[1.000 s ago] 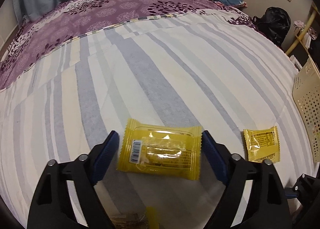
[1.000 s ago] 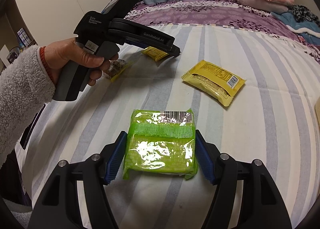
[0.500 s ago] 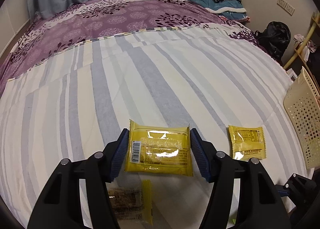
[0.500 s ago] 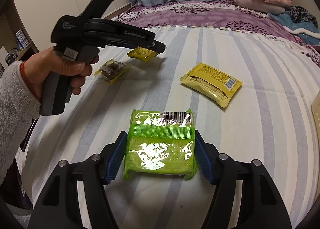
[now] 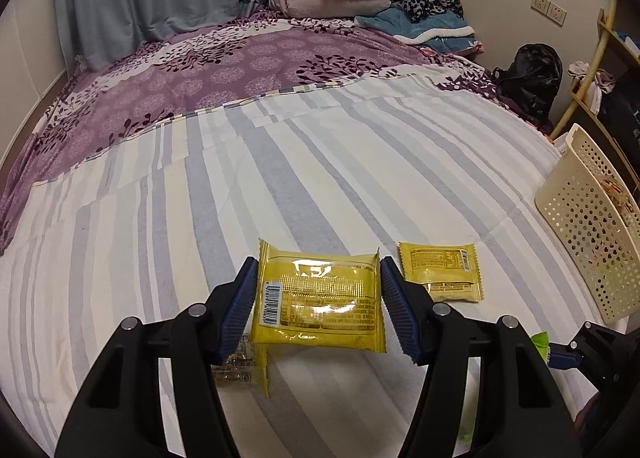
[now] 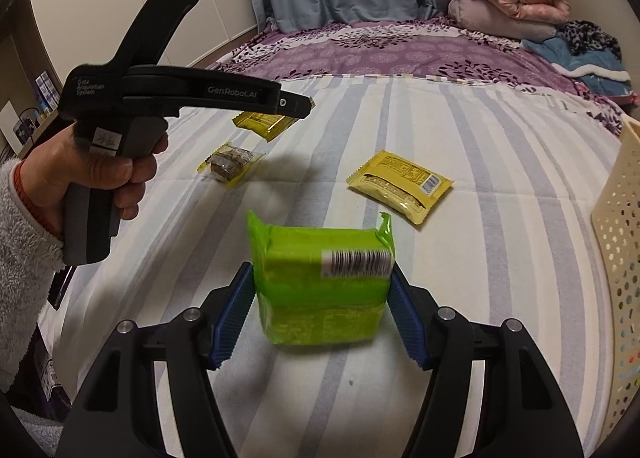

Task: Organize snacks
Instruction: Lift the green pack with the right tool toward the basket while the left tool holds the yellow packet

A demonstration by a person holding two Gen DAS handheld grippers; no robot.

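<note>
Two grippers, both closed on packets above striped bed. Left gripper: jaws just closed, pressing yellow packet, lifted. Right gripper: clamping green packet, tilted, raised. Basket at right.

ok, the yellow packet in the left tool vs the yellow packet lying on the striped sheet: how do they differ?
The held yellow packet is clamped between the left tool's pads, clear of the sheet; the loose yellow packet lies flat on the striped sheet, untouched. The held one looks wider, though it is nearer the camera. Its barcode sits at its left edge, the loose one's at the top right. Both are yellow, label side up.
</note>
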